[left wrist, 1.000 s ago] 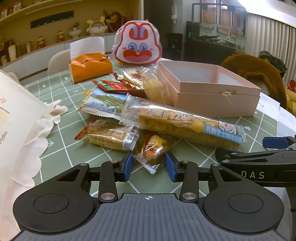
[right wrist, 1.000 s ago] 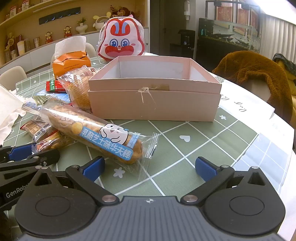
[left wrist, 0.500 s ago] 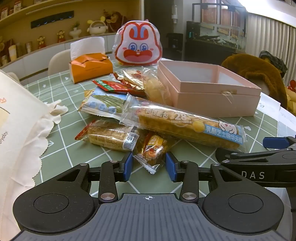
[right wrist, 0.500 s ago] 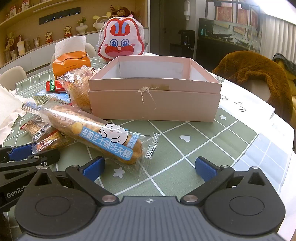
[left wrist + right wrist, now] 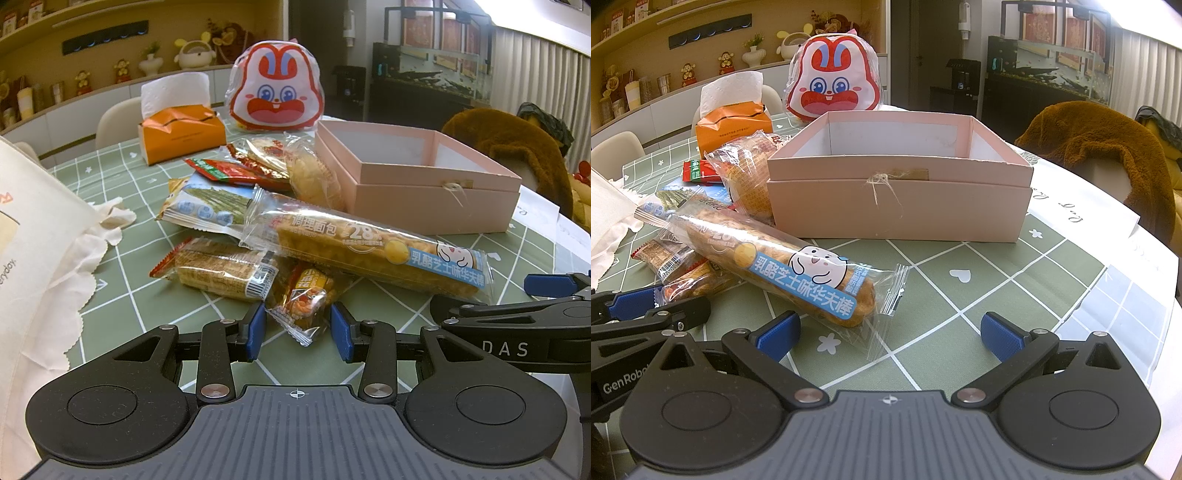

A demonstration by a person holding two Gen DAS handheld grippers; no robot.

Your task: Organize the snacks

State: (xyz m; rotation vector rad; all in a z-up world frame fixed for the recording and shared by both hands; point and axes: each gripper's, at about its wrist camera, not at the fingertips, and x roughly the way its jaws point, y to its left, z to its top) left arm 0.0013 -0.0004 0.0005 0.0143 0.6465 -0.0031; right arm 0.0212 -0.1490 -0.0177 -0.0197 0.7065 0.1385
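Nearest us, low in the frame, our left tongs [image 5: 298,326] stand partly open around the tail of a small orange snack packet [image 5: 306,301], seemingly not pinching it. Our right tongs [image 5: 889,336] gape wide and empty, the long bread stick packet [image 5: 783,264] just beyond the left pad. Past the snack pile on the table [image 5: 979,288], centre frame, sits the open pink box [image 5: 899,201].

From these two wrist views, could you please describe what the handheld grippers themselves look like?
Both the left gripper and right gripper have matte black linkage arms with silver pivot pins, blue ribbed finger pads, and a grey ridged body with a crosshair mark. White lettering reads "DAS" on one side and "GenRobo" on another.
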